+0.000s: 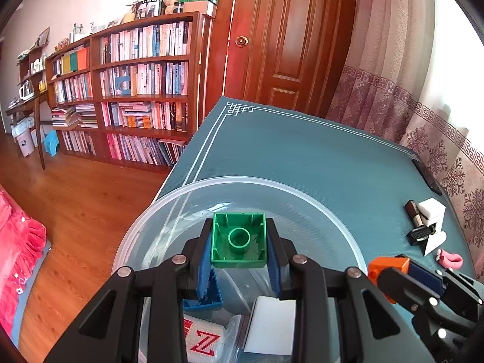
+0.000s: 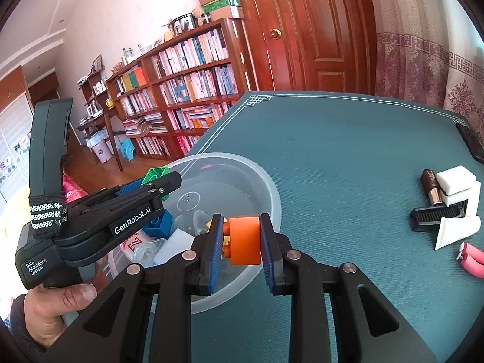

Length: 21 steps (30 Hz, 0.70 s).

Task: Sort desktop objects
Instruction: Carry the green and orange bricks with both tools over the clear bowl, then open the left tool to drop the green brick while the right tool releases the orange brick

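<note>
Far mat (image 2: 348,139) open; clutter (image 2: 447,208) crowds its right edge.

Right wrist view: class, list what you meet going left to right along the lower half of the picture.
Hand → left gripper holding green block → clear bowl → right gripper holding orange block → lipstick → pink item.

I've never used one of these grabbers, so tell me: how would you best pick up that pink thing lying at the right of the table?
The pink thing lies flat and looks like two slim tubes side by side. I'd come straight down from above and pinch across the narrow width near the middle. Nothing touches it.
</note>
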Each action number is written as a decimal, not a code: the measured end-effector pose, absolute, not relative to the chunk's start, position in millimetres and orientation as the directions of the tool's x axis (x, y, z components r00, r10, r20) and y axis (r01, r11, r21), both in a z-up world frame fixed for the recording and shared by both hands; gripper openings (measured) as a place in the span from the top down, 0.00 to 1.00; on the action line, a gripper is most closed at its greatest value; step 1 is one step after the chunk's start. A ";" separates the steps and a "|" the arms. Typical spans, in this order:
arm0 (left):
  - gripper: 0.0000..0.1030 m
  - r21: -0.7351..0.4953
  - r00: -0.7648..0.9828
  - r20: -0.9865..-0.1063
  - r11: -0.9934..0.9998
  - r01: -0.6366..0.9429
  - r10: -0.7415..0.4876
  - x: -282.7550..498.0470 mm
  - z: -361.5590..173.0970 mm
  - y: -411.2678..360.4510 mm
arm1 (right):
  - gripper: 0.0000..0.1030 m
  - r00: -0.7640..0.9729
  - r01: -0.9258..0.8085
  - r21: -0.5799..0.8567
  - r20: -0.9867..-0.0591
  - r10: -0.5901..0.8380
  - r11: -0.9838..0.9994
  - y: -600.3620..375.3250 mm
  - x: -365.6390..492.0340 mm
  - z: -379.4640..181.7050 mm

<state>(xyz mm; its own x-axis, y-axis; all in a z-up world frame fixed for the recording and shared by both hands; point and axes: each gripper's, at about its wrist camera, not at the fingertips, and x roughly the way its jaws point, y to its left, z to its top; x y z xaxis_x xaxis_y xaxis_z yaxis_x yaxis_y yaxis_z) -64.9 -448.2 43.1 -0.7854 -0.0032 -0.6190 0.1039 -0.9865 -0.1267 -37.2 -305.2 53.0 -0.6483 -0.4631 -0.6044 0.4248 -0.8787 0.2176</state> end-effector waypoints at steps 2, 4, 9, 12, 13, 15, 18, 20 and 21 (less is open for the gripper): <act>0.66 -0.130 -0.785 -0.620 -0.986 0.103 0.000 -65.2 42.7 -448.4 | 0.75 -0.638 0.435 0.216 -0.611 -0.468 -0.874 -310.6 -37.5 48.9; 0.66 -0.134 -0.783 -0.622 -0.986 0.100 0.005 -66.3 42.0 -449.0 | 0.75 -0.627 0.446 0.213 -0.619 -0.473 -0.869 -315.5 -39.0 44.8; 0.15 -0.177 -0.791 -0.611 -0.979 0.105 0.026 -67.6 42.2 -453.4 | 0.75 -0.608 0.460 0.204 -0.636 -0.474 -0.864 -323.7 -39.9 34.7; 0.15 -0.197 -0.801 -0.598 -0.974 0.114 0.027 -65.2 44.5 -457.2 | 0.75 -0.600 0.466 0.212 -0.637 -0.483 -0.859 -324.7 -39.3 31.2; 0.15 -0.201 -0.802 -0.597 -0.972 0.118 0.026 -65.3 45.0 -458.5 | 0.75 -0.598 0.470 0.215 -0.635 -0.488 -0.856 -324.4 -38.7 31.0; 0.15 -0.205 -0.802 -0.597 -0.970 0.127 0.021 -65.8 45.6 -461.1 | 0.74 -0.592 0.482 0.225 -0.629 -0.504 -0.847 -324.0 -37.9 31.7; 0.15 -0.215 -0.802 -0.596 -0.967 0.133 0.023 -64.8 46.2 -463.1 | 0.67 -0.585 0.496 0.234 -0.622 -0.521 -0.836 -324.9 -35.8 32.4; 0.15 -0.215 -0.802 -0.597 -0.968 0.131 0.024 -64.1 46.7 -462.8 | 0.59 -0.578 0.505 0.249 -0.614 -0.538 -0.826 -324.4 -34.4 33.0; 0.15 -0.212 -0.802 -0.597 -0.968 0.131 0.023 -63.6 47.0 -462.2 | 0.58 -0.576 0.508 0.253 -0.610 -0.543 -0.823 -324.3 -34.0 33.5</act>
